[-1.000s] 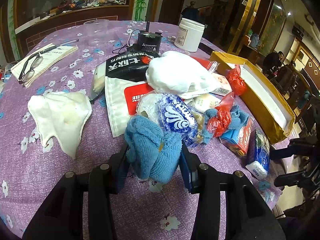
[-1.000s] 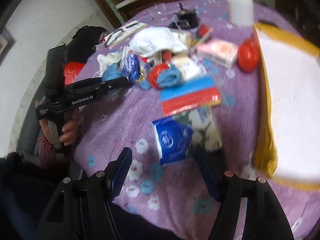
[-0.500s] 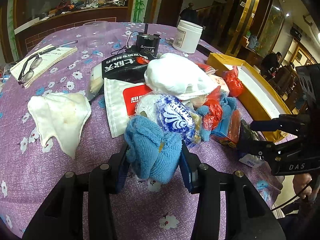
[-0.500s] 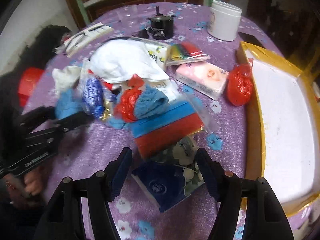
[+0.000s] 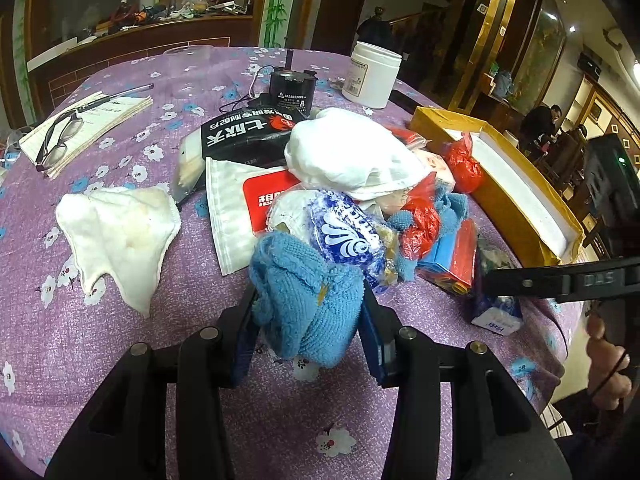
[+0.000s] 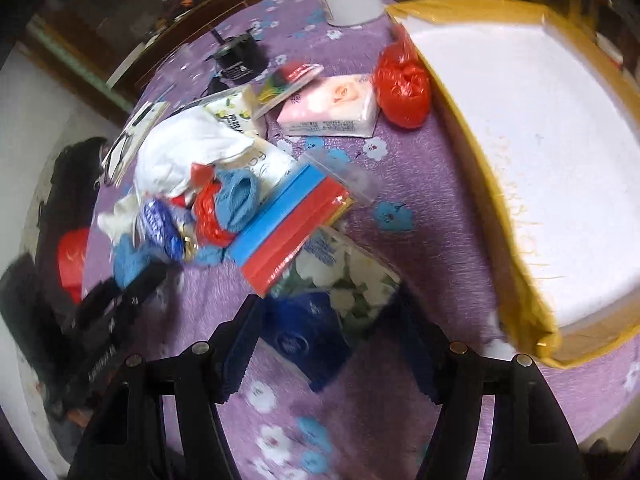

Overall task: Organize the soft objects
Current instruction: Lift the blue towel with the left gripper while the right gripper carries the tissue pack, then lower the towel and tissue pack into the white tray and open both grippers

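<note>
Left wrist view: we find the left gripper (image 5: 308,320) clenched on a blue towel (image 5: 306,296), held just in front of the pile of soft goods, with the yellow box (image 5: 516,200) well to the pile's right.

Right wrist view: the right gripper (image 6: 328,336), jaws just widened, straddles a blue tissue pack (image 6: 316,332) unpressed, near the box (image 6: 516,280). We judge pickup under way; next, close squarely on the pack.
</note>
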Motion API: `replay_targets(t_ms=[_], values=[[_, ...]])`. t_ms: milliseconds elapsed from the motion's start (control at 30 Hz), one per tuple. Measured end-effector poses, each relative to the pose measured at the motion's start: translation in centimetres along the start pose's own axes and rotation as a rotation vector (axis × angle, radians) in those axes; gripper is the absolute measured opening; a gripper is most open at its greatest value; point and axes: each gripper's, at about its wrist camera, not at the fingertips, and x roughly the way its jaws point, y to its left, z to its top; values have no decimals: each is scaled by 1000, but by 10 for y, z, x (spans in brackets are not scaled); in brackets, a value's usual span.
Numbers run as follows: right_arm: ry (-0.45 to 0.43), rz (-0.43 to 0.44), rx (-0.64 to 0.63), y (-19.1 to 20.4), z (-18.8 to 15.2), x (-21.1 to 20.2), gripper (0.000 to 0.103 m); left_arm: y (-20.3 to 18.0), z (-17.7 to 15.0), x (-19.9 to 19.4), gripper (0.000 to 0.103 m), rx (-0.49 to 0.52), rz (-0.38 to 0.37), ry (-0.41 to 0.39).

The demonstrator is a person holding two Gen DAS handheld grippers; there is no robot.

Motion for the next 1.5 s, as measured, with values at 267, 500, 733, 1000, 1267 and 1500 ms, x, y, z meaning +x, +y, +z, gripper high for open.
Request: replay_targets(t_ms=[267, 500, 733, 1000, 1267, 1500], values=[[-25, -195, -129, 33, 1, 14, 63, -4, -1, -3, 43, 23, 6, -13], [-44, -86, -124, 13, -10, -10, 49, -6, -2, -9, 43, 29, -4, -42], [-108, -7, -127, 3, -19, -32, 49, -12, -2, -17, 43, 35, -4, -68], [-166, 41, -122, -5, -16, -49, 49, -39, 6, -27, 43, 94, 0, -84], [-206, 62, -102, -23, -14, -63, 49, -80, 24, -24, 43, 175, -37, -81], [-258, 66, -49, -52, -7, -83, 49, -125, 46, -16, 43, 236, -95, -60]])
